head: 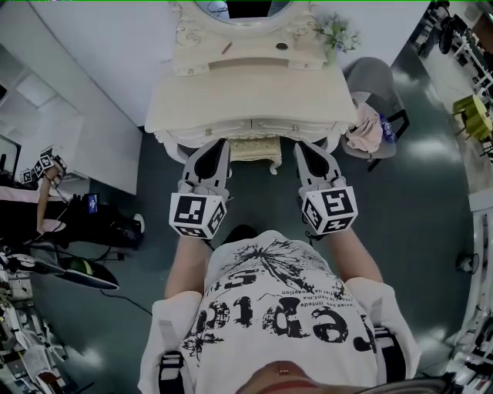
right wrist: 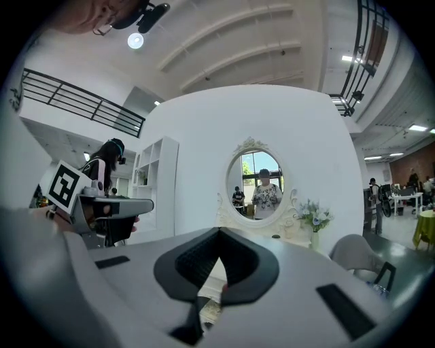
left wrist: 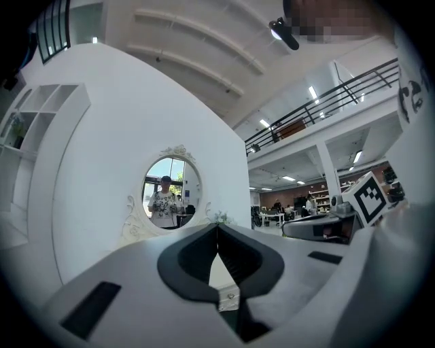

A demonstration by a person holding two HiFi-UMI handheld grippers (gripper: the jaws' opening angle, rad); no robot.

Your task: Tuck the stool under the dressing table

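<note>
The cream dressing table (head: 246, 100) stands at the top of the head view, with its oval mirror (head: 243, 9) behind it. The cream stool (head: 254, 150) is mostly hidden beneath the table's front edge; only its near side and one leg show. My left gripper (head: 218, 143) points at the table edge just left of the stool, and its tips (left wrist: 217, 226) meet with nothing between them. On the stool's right, my right gripper (head: 306, 146) is likewise shut and empty, its tips (right wrist: 219, 232) touching. Both gripper views face the mirror (right wrist: 259, 183).
A grey chair (head: 375, 85) draped with a pink cloth (head: 366, 131) stands right of the table. A vase of flowers (head: 337, 32) sits on the table's right rear corner. A white partition (head: 85, 115) runs on the left, where another person (head: 46, 165) stands among cables.
</note>
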